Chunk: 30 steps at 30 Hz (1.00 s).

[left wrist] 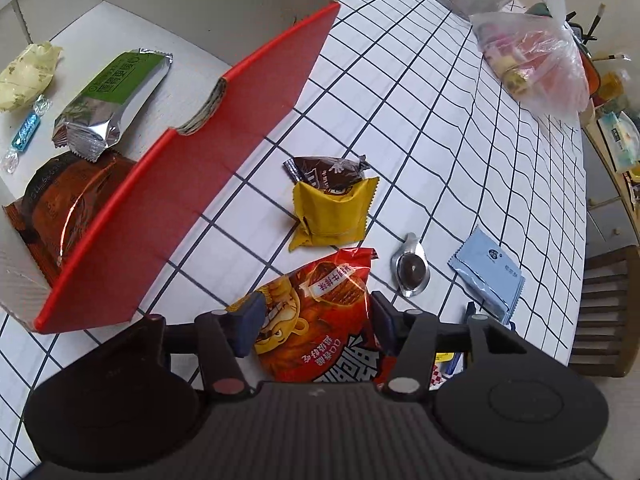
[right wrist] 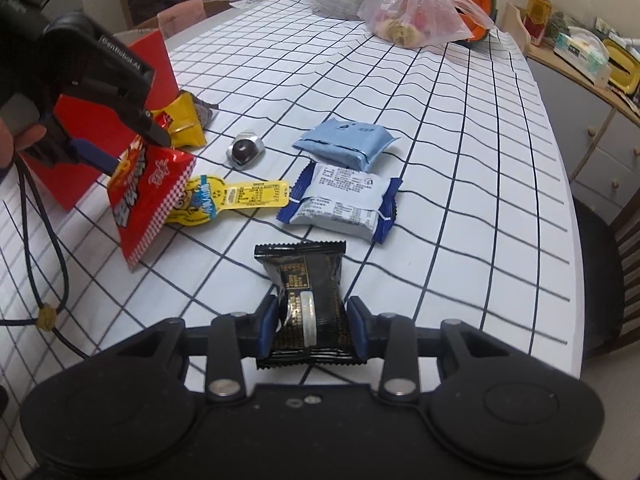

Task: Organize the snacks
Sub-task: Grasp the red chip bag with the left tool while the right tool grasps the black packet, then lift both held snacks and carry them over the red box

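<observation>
My left gripper [left wrist: 316, 322] is shut on a red snack bag [left wrist: 320, 328] and holds it lifted off the table beside the red box [left wrist: 240, 128]; the right wrist view shows the bag [right wrist: 148, 196] hanging tilted from that gripper [right wrist: 132, 148]. My right gripper [right wrist: 312, 326] is shut on a black snack packet [right wrist: 306, 300] that lies on the tablecloth. Loose on the table lie a yellow packet [left wrist: 332, 212] over a brown M&M's bag [left wrist: 324, 172], a foil-cupped chocolate [right wrist: 244, 148], a light blue packet [right wrist: 348, 144], a white-and-blue packet [right wrist: 344, 200] and a yellow lollipop-shaped packet [right wrist: 236, 196].
The box holds a green-and-silver packet [left wrist: 116, 96], a brown bag [left wrist: 68, 204], a pale yellow packet [left wrist: 28, 72] and a blue candy [left wrist: 26, 132]. Plastic bags [right wrist: 416, 8] sit at the table's far end. A cable [right wrist: 44, 248] trails at the left. A chair [right wrist: 612, 256] stands at the right edge.
</observation>
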Each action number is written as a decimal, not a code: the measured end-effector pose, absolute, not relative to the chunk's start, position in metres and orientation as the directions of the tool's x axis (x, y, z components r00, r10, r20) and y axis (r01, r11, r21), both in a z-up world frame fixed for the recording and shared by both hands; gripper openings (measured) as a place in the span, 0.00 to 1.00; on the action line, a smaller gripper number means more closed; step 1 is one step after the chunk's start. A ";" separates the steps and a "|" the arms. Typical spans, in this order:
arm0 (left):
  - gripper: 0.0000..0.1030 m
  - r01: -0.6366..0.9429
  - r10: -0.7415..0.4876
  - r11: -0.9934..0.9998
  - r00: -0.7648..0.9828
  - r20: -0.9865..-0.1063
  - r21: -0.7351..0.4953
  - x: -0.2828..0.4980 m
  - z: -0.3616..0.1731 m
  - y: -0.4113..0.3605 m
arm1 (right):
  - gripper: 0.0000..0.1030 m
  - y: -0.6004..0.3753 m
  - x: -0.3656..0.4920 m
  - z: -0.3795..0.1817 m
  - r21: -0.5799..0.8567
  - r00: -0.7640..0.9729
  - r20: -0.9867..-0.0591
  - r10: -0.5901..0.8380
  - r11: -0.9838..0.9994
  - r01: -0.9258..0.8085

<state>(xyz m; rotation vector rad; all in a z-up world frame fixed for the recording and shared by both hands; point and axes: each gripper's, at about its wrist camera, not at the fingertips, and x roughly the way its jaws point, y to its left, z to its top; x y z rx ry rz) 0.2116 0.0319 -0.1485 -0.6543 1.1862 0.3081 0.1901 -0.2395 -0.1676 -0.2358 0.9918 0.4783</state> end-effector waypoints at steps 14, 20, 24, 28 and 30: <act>0.73 -0.554 -0.161 0.756 0.360 -0.919 -0.349 0.194 -0.151 0.038 | 0.29 -0.241 0.178 -0.169 0.064 0.432 -0.849 0.306 0.870 -0.490; 0.75 -0.562 -0.135 0.764 0.340 -0.931 -0.317 0.198 -0.155 0.020 | 0.36 -0.236 0.178 -0.177 0.046 0.406 -0.869 0.283 0.863 -0.502; 0.75 -0.560 -0.120 0.774 0.328 -0.937 -0.295 0.204 -0.158 0.012 | 0.38 -0.234 0.180 -0.181 0.040 0.401 -0.873 0.277 0.861 -0.508; 0.75 -0.560 -0.084 0.793 0.288 -0.954 -0.239 0.206 -0.167 0.004 | 0.38 -0.236 0.181 -0.181 0.048 0.398 -0.872 0.283 0.861 -0.506; 0.75 -0.562 -0.076 0.795 0.280 -0.957 -0.228 0.204 -0.172 0.003 | 0.37 -0.237 0.180 -0.181 0.051 0.399 -0.871 0.287 0.861 -0.506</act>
